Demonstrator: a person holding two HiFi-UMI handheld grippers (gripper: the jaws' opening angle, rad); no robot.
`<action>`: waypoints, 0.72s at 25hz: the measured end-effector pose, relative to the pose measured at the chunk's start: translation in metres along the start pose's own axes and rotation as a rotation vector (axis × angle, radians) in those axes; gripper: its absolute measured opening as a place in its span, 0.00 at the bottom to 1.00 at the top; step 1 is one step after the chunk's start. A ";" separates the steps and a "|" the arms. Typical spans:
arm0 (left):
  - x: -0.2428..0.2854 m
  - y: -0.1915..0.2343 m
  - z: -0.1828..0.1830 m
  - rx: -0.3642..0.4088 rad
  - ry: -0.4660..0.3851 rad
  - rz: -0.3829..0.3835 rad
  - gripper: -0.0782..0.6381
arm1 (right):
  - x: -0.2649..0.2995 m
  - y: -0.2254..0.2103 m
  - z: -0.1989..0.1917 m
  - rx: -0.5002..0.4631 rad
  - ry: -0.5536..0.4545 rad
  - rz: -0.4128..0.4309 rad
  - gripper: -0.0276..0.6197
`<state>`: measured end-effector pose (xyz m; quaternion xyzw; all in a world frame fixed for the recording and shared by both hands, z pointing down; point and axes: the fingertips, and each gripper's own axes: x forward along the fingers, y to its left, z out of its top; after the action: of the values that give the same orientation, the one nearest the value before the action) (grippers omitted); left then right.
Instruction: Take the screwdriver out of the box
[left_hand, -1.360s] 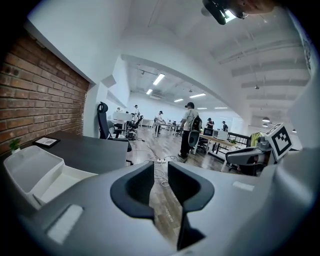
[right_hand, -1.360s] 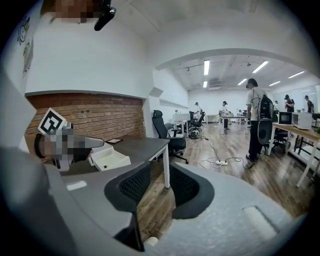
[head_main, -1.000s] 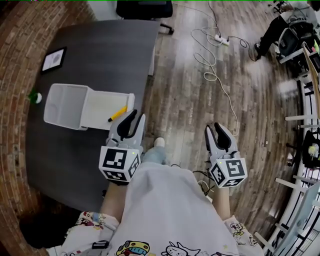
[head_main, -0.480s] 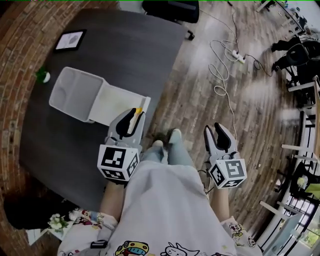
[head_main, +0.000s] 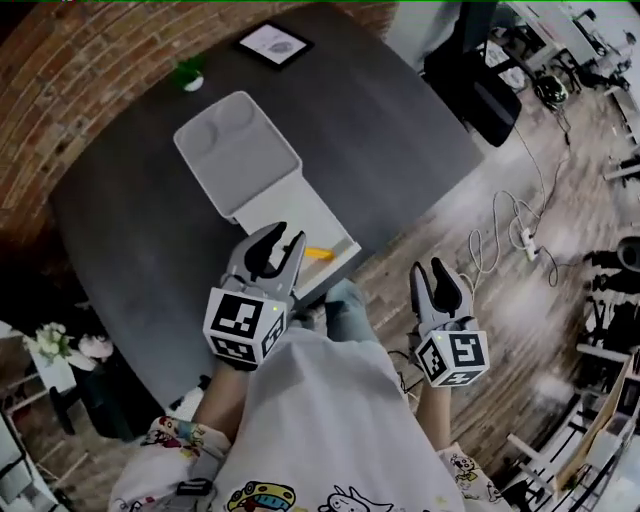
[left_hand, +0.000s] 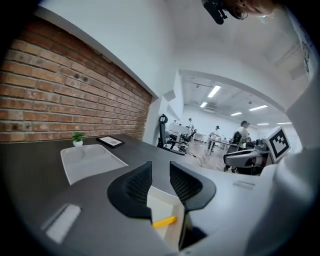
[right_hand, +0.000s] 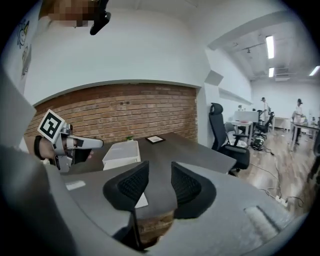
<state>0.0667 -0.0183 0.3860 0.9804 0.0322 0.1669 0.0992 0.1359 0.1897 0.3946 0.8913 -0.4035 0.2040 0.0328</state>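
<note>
Beside a curved brick wall (head_main: 70, 80) stands a dark, round-edged bench (head_main: 130, 230), with wooden floor (head_main: 520, 320) to its right. A black office chair (head_main: 478, 85) sits at the bench's far side.

On the bench lies a white box (head_main: 290, 215), open, its lid (head_main: 235, 150) folded back flat towards the wall. The box body reaches almost to the near edge of the bench.

The left tool (head_main: 287, 240) hangs over the near end of the box. In the left gripper view its jaws stand apart, with nothing between the ribbed pads; they have just been opening. Below and beyond them that view shows the inside of the box.

The right tool (head_main: 430, 272) is held out over the floor, well apart from the box and off the bench edge. Its jaws have also just been opening; they are parted and empty, and the bench top shows through the gap in the right gripper view.

The screwdriver (head_main: 320, 254) has a yellow handle and lies inside the box at its near end, just right of the left tool's tips, touched by neither tool.

A framed picture (head_main: 272, 43) lies flat at the far side of the bench, and a small green plant (head_main: 190, 72) stands near it, just beyond the lid.
</note>
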 end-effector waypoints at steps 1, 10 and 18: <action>0.001 0.006 0.003 -0.015 -0.010 0.050 0.27 | 0.017 -0.002 0.008 -0.023 0.006 0.054 0.27; -0.019 0.059 0.012 -0.124 -0.082 0.432 0.27 | 0.130 0.016 0.061 -0.183 0.023 0.423 0.27; -0.051 0.069 0.003 -0.207 -0.125 0.720 0.28 | 0.178 0.060 0.069 -0.263 0.056 0.730 0.28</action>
<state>0.0213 -0.0915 0.3813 0.9221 -0.3375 0.1333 0.1345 0.2204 0.0079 0.3951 0.6713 -0.7159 0.1730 0.0830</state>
